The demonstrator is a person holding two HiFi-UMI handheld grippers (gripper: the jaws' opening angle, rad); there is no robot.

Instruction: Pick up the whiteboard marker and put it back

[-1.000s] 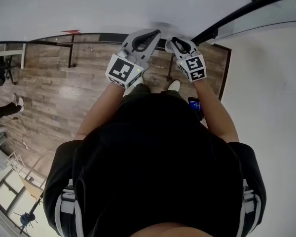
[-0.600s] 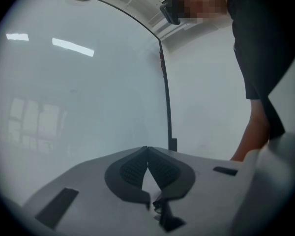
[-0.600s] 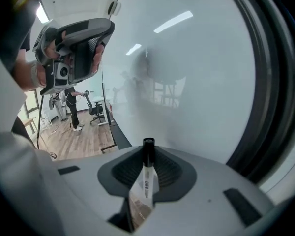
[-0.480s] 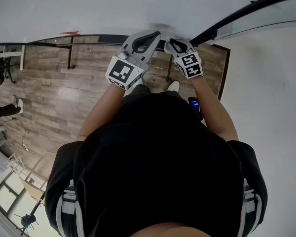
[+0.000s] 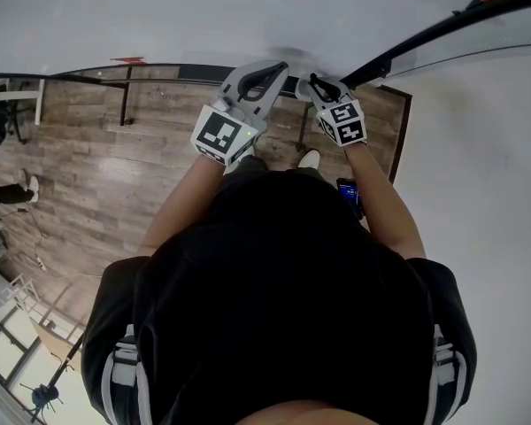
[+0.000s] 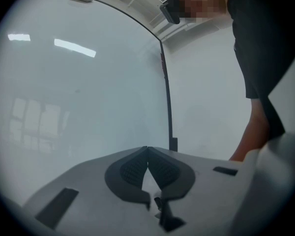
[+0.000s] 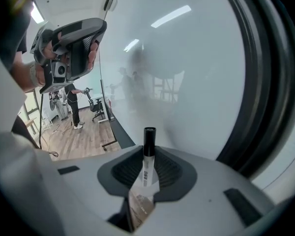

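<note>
- left gripper (image 6: 147, 149): jaws closed tip to tip, nothing between them
- right gripper (image 5: 316, 79): jaws clamped on whiteboard marker (image 7: 146, 168); marker stands between the pads, black cap poking out past the jaw tips
- whiteboard (image 7: 187, 73) ahead of both jaw pairs

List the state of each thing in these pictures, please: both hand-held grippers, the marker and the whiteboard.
left hand-held gripper: shut, empty
right hand-held gripper: shut on whiteboard marker
whiteboard marker: held, black end sticking out past the jaws
whiteboard: no writing visible
</note>
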